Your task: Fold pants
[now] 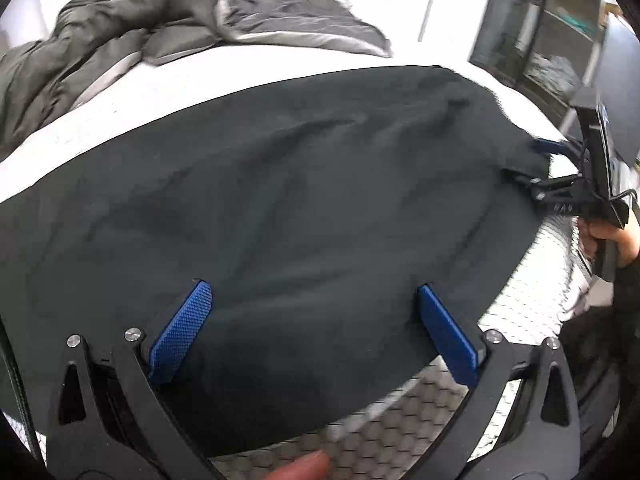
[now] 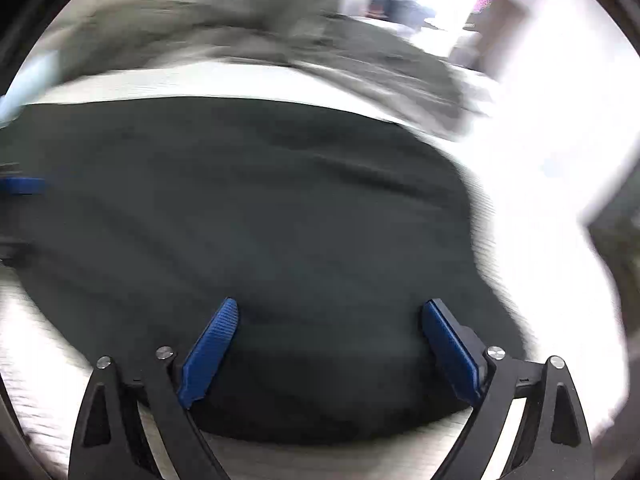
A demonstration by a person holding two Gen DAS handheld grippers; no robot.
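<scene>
Left gripper (image 1: 314,324) stands released, pads spread over the near edge of the dark pants (image 1: 280,208), which lie flat across the white mattress (image 1: 120,100). Soft, limp, light cloth, likely best pinched at edges or corners. Right gripper (image 2: 330,346) also released above the cloth. A grey duvet (image 1: 120,20) is heaped far left
</scene>
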